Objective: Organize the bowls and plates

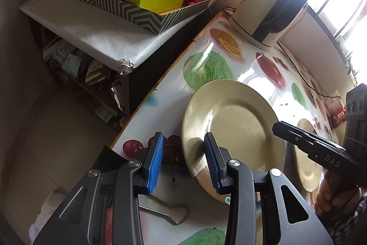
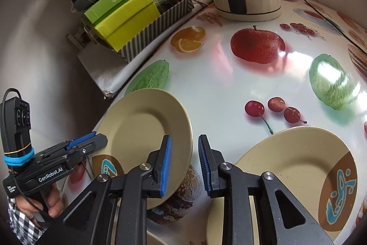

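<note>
On the fruit-printed tablecloth [image 2: 218, 88], near its left edge, lay a beige plate [image 1: 238, 125] with a brown, teal-marked patch on its near rim. The left gripper [image 1: 183, 137] straddled the plate's left rim, its jaws about a third open. One blue pad sat over the plate's surface and the other stood outside the rim over printed cherries, clear of the plate. The right gripper [image 2: 185, 138] was at the opposite rim with only a narrow gap between its jaws. That rim's edge showed in the gap, with a sliver of cloth between it and the outer pad, so no squeeze was visible. A second plate [image 2: 298, 164] of the same pattern lay just to the right. Beyond stood a cream electric kettle [image 1: 263, 10], and a binder clip [image 1: 165, 210] lay under the left gripper.
</note>
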The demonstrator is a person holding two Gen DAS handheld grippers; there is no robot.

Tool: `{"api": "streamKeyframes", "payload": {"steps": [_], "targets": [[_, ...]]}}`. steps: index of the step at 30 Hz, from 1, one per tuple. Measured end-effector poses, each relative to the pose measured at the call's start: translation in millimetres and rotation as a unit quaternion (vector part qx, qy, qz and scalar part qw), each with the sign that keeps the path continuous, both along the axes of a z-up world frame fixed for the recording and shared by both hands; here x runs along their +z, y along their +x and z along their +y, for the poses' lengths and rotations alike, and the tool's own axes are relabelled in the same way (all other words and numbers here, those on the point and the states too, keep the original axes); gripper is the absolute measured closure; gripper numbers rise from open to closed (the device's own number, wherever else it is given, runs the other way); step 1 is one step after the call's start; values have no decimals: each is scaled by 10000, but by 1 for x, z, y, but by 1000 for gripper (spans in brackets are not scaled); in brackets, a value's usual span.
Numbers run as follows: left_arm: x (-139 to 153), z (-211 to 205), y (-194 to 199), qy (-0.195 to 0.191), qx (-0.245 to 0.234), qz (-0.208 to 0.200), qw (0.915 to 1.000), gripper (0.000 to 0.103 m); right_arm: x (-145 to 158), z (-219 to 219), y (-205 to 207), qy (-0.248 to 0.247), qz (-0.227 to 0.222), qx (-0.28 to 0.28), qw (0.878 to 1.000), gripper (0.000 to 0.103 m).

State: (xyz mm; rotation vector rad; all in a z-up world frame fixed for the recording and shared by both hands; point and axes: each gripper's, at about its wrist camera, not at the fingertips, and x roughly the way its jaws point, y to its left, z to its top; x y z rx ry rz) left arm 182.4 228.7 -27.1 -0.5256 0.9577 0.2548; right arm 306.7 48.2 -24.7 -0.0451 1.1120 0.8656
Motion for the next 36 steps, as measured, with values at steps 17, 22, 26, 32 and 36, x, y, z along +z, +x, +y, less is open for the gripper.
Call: {"api": "streamKeyframes", "payload": {"steps": [17, 22, 26, 32, 36], "targets": [[4, -3, 3, -77, -57, -81, 9999, 84, -5, -2, 1, 104, 209, -75, 9997, 86], [6, -3, 1, -66, -44, -83, 9999, 84, -2, -5, -1, 134, 197, -115, 9997, 86], [9, -5, 1, -53, -50, -72, 9999, 84, 1, -8, -3, 145, 209, -154, 9996, 87], [19, -11, -3, -19, -84, -142, 9999, 84, 9, -15, -6, 214, 208, -197, 9994, 87], [25, -15, -9, -21, -108, -196, 9997, 84, 17, -19, -12, 212, 150, -220, 9994, 87]]}}
